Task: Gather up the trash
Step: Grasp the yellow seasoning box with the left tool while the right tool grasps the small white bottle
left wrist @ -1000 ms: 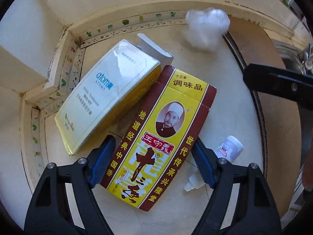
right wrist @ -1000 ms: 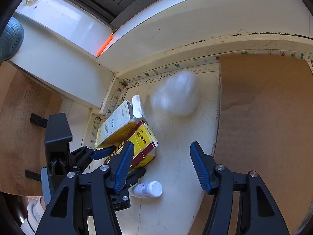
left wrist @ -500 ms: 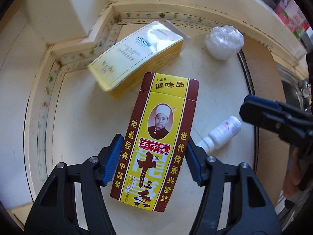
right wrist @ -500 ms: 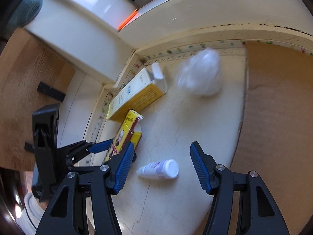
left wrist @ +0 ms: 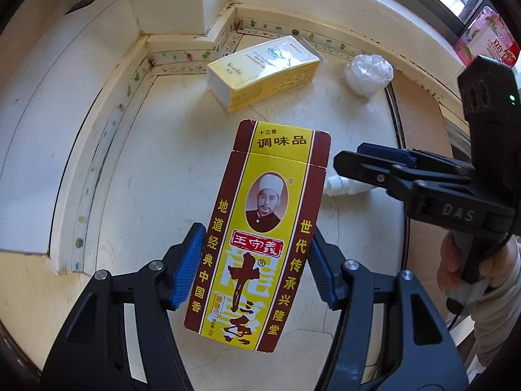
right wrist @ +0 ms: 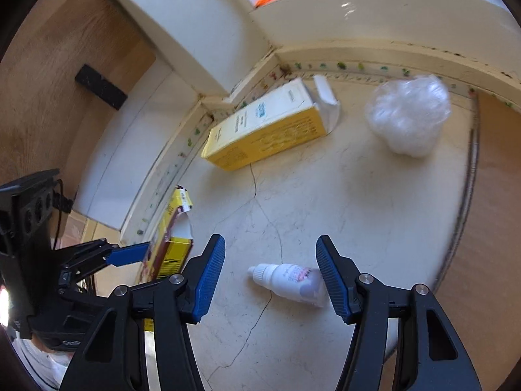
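Observation:
A red-and-yellow spice box (left wrist: 260, 228) hangs above the white counter (left wrist: 156, 169), with my left gripper (left wrist: 257, 264) shut on its long sides. The right wrist view shows the same box (right wrist: 172, 228) edge-on in the left gripper (right wrist: 153, 251). My right gripper (right wrist: 270, 260) is low over a small white dropper bottle (right wrist: 289, 280) lying on its side. Its jaws are closing a little with the bottle between them, and the pads do not press on it. The left wrist view shows that gripper (left wrist: 374, 159) over the bottle (left wrist: 342, 187).
A white-and-yellow carton (right wrist: 267, 127) lies near the corner by the wall ledge. A crumpled clear plastic wad (right wrist: 407, 117) sits right of it. A brown board (right wrist: 495, 195) covers the counter's right side. The counter edge drops off at left. A hand (left wrist: 456, 267) holds the right gripper.
The left gripper closed on the spice box and lifted it off the counter, away from the carton. The right gripper moved down over the dropper bottle.

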A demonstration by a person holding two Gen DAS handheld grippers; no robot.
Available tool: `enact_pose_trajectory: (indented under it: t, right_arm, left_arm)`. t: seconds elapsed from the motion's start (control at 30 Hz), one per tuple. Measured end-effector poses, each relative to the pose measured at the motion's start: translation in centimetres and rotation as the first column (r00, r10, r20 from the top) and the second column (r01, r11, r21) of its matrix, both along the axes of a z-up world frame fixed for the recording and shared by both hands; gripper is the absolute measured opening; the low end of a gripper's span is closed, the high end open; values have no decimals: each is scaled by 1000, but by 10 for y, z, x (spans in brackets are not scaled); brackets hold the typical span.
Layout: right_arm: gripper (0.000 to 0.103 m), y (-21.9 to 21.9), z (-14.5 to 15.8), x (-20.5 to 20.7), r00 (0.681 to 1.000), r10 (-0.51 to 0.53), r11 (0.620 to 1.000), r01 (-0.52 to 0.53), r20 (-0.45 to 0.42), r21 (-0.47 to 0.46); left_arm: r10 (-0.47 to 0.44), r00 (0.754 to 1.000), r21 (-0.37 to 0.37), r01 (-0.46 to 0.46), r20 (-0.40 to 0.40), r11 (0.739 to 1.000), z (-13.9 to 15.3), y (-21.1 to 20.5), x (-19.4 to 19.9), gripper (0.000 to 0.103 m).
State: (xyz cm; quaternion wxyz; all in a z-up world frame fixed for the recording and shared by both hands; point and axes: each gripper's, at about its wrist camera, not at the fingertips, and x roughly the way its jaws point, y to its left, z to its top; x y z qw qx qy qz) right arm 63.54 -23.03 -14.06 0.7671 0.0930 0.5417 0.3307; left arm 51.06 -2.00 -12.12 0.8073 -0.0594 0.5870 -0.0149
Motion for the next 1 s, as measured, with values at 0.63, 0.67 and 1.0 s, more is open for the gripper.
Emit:
enact_pose_trajectory:
  t: [0.63,0.67,1.0]
  right_arm:
    - [27,19,-9,-73,991,110,968,-89,76,-233]
    - [27,21,-9,-74,992,99,970,-79,74,-228]
    - [25,20,42,-158,989,16,990,5,147,-139]
  left_arm:
    - [100,995,-42,-100,-11,994,-20,24,-53,58]
    - [99,995,-43,-99,-6,994,-19,24,-58,58]
    - [51,996,-61,-46,79,997,11,30,-127,58]
